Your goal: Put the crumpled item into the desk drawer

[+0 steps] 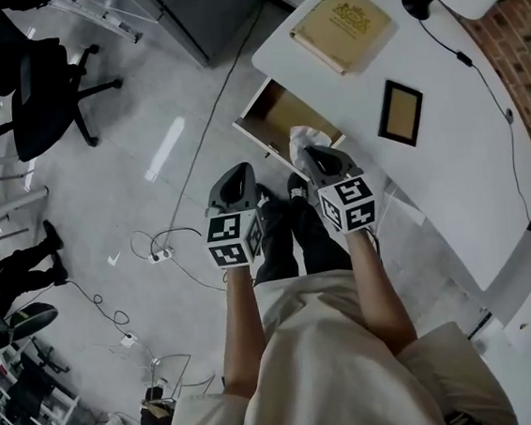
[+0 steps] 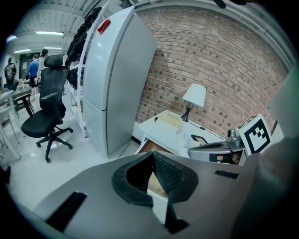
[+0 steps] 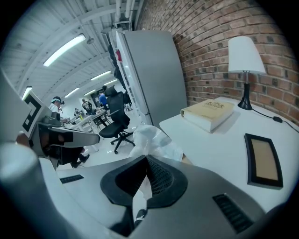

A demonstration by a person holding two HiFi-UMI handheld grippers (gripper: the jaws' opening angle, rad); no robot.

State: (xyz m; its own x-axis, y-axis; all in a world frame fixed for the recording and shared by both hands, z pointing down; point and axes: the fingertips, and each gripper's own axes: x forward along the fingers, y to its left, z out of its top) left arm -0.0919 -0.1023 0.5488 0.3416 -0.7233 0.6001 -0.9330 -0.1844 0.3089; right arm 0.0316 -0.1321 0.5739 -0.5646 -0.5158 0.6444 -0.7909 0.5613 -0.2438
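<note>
Since it fills the upper right of the head view, white curved desk [image 1: 487, 165]: the fixed piece, and everything else is brought to it.
Wood-lined drawer [image 1: 278, 111]: stands pulled out at upper centre, open so the item can drop in.
Left gripper [image 1: 234, 186] [image 2: 153, 170]: grey jaws pressed together on nothing, lower left of the drawer, likely parked out of the way.
Right gripper [image 1: 316, 159] [image 3: 147, 175]: jaws pinched on the item, reaching to the drawer's near corner.
Crumpled white plastic item [image 1: 303, 138] [image 3: 149, 140]: bunched at the right jaw tips over the drawer's edge, apparently not yet released inside.
</note>
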